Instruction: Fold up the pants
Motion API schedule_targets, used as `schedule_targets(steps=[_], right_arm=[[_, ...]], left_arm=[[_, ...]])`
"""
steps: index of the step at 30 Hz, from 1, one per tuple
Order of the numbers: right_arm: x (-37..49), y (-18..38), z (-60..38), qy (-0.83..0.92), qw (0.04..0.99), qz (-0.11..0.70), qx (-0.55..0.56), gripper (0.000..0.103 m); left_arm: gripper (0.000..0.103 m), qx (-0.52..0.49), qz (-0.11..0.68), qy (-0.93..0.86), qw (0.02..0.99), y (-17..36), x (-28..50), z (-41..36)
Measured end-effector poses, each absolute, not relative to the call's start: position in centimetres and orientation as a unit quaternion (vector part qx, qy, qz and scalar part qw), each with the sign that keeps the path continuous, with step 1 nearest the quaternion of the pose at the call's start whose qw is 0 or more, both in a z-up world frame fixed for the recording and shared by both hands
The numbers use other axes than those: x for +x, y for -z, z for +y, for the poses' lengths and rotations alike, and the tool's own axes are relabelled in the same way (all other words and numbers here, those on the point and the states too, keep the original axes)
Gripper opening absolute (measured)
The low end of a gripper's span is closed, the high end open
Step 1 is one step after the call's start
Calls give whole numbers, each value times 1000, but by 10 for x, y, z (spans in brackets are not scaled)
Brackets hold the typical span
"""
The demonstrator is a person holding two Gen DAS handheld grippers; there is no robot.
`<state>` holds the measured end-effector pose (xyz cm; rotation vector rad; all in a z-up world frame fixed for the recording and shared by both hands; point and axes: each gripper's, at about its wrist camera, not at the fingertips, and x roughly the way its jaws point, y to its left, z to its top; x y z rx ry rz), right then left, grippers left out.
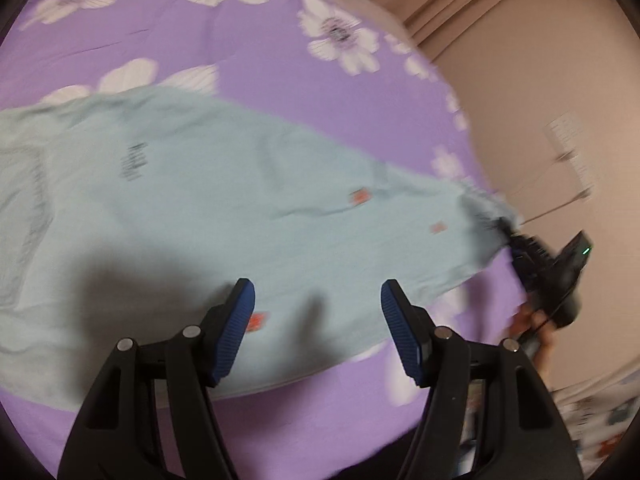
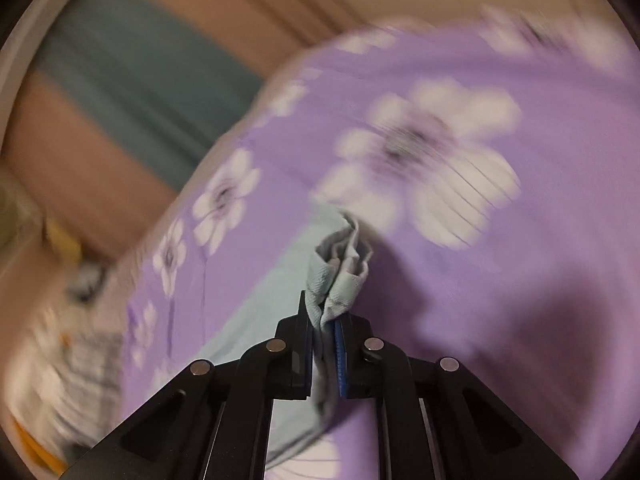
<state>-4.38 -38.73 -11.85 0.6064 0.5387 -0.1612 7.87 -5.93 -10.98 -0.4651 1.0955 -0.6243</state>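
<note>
Pale blue pants (image 1: 208,200) with small orange marks lie spread across a purple flowered bedsheet (image 1: 248,56). My left gripper (image 1: 318,292) hovers open above the near part of the cloth, with nothing between its blue pads (image 1: 240,328). At the right edge of the left wrist view, my right gripper (image 1: 506,226) pinches the far end of the pants. In the right wrist view the right gripper (image 2: 326,316) is shut on a bunched hem of the pants (image 2: 340,264), lifted off the bedsheet (image 2: 520,240). The rest of the pants (image 2: 248,320) trails down to the left.
The bed's edge runs along the right in the left wrist view, with a beige wall (image 1: 540,80) beyond it. A hand (image 1: 536,332) holds the right gripper. Patterned fabric (image 1: 600,416) lies at lower right. A teal band (image 2: 132,92) and blurred items show beyond the bed.
</note>
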Motion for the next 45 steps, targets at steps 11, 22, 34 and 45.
schedule_targets(steps=[11,22,34,45], right_arm=[[-20,99,-241,-71,947,290,120,12],[-19,132,-169,-104,936,337,1,12],[-11,145,-99,-185,919,347,-43,13],[-6,168,-83,-237,877,418,-20,44]], left_arm=[[85,-328,488,392,707,81,119,-120],[26,-380,539,354,663,130,142,-107],[16,-302,484,278,773,122,115,-34],[26,-244,500,182,811,141,98,14]])
